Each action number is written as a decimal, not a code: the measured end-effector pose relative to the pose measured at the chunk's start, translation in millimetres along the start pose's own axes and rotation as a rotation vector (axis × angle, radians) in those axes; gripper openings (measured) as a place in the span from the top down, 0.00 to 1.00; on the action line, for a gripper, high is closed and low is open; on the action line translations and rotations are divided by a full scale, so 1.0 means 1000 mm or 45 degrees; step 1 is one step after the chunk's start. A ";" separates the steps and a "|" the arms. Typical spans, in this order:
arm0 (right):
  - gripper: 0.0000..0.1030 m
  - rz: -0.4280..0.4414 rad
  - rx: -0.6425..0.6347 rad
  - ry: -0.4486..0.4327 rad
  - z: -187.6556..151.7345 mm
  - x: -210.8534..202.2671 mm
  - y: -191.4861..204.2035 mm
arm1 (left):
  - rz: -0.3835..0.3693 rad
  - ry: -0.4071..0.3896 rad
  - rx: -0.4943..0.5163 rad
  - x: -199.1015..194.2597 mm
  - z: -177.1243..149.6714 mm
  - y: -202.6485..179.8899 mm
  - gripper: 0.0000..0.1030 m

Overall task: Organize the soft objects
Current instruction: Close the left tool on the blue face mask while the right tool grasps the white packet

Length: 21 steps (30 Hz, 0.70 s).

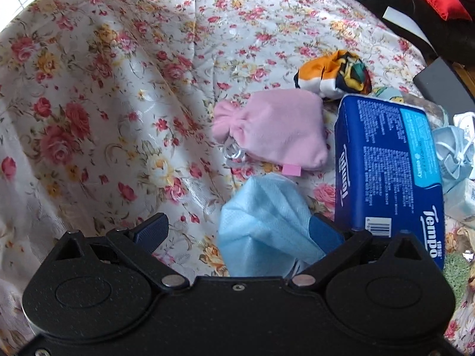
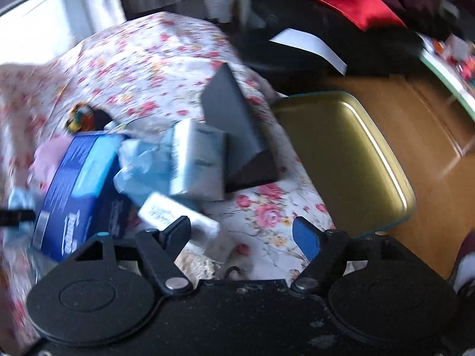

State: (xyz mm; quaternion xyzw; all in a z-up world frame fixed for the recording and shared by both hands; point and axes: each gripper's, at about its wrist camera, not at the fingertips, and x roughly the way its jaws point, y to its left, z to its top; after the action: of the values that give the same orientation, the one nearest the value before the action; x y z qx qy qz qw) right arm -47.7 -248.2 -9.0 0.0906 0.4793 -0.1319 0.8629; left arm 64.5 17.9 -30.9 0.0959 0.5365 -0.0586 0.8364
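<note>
Risk centres on the light-blue pleated face mask (image 1: 264,225) low in the left wrist view. The left hand-held gripper (image 1: 237,231) stands spread, one blue pad (image 1: 325,233) touching the mask's right edge, the other finger (image 1: 153,228) well apart over the floral cloth-covered tabletop (image 1: 118,103). No pinch is made. A closure from here would likely catch only a fold of thin fabric, or gather the cloth beneath and drag it.

Neighbouring soft items lie close: a pink plush drawstring pouch (image 1: 276,133) just above the mask, a crumpled orange, white and dark patterned cloth (image 1: 332,74) beyond it, and a dark-blue plastic-wrapped tissue pack (image 1: 389,172) at right. A sideways pull on the mask could nudge the pouch or its clear ring.

The right wrist view is blurred. The right hand-held gripper (image 2: 246,237) is partly spread and pinches nothing; a small white packet (image 2: 178,216) lies just beyond its left finger, near a pale-blue wrapped tissue pack (image 2: 199,160) and a grey wedge-shaped box (image 2: 237,136). A gold-lined rectangular tin (image 2: 347,160) sits at right, overhanging or beside the tabletop edge; which, I cannot tell. A hurried closure may miss the packet, and a knock to the tin could tip it to the wooden floor (image 2: 430,136).
</note>
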 end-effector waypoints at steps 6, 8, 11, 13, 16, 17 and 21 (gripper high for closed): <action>0.27 -0.010 0.117 0.065 0.004 0.003 -0.003 | -0.050 0.052 -0.040 0.007 0.003 0.005 0.04; 0.27 0.008 0.161 0.081 0.006 0.003 -0.004 | -0.057 0.063 -0.044 0.009 0.004 0.005 0.04; 0.27 -0.013 0.197 0.102 0.008 0.010 0.000 | -0.065 0.081 -0.053 0.013 0.004 0.007 0.04; 0.27 0.024 0.229 0.135 0.012 0.016 0.003 | -0.046 0.070 -0.042 0.015 0.003 0.006 0.04; 0.25 0.081 0.254 0.175 0.016 0.024 0.010 | -0.035 0.064 -0.043 0.017 0.003 0.007 0.04; 0.24 0.092 0.243 0.181 0.016 0.025 0.015 | -0.040 0.070 -0.051 0.018 0.004 0.008 0.04; 0.19 0.091 0.132 0.165 0.015 0.029 0.039 | -0.053 0.084 -0.062 0.019 0.004 0.010 0.04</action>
State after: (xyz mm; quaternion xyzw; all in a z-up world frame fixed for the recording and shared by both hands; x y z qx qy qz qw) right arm -9.1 -219.4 -25.0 0.1606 0.5231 -0.1197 0.8284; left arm 78.0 27.0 -45.2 0.0661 0.5669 -0.0597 0.8190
